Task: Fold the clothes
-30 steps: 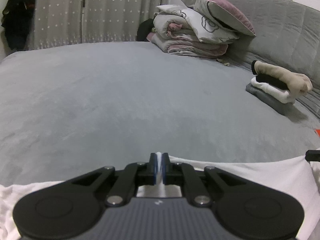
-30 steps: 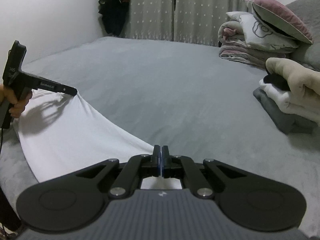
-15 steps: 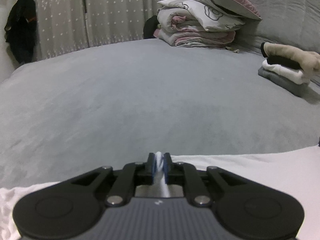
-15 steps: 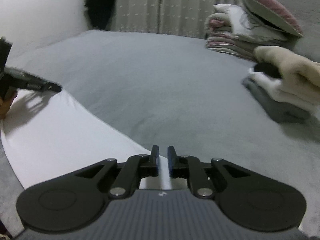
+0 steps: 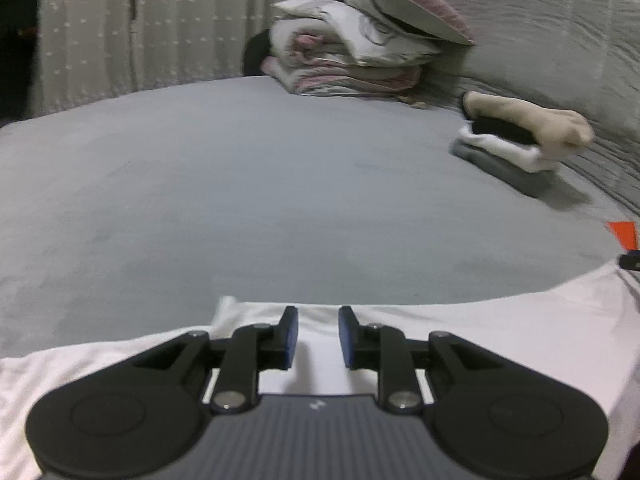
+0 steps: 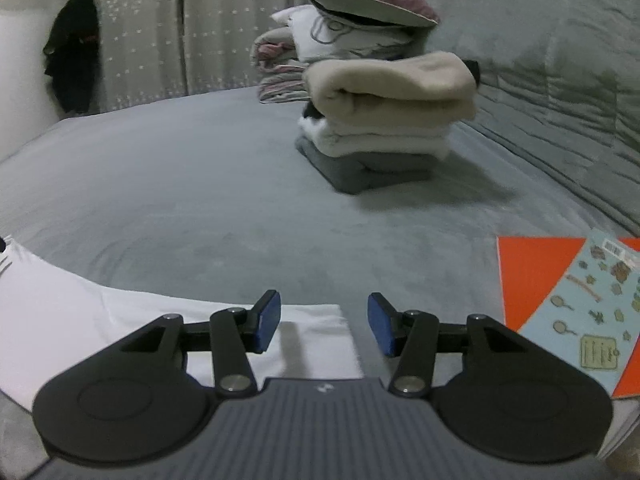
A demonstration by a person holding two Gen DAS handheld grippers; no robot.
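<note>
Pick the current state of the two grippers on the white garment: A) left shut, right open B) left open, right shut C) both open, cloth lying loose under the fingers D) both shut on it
C: the left gripper and right gripper both show a clear gap between their blue pads, with the white garment lying flat on the bed beneath, unpinched.

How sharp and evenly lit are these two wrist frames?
Left wrist: dim, soft with slight motion blur on the folded clothes stack; fisheye bends the bed edge. Right wrist: likewise soft; the beige garment smears, and the open right gripper casts a shadow on the white garment.
</note>
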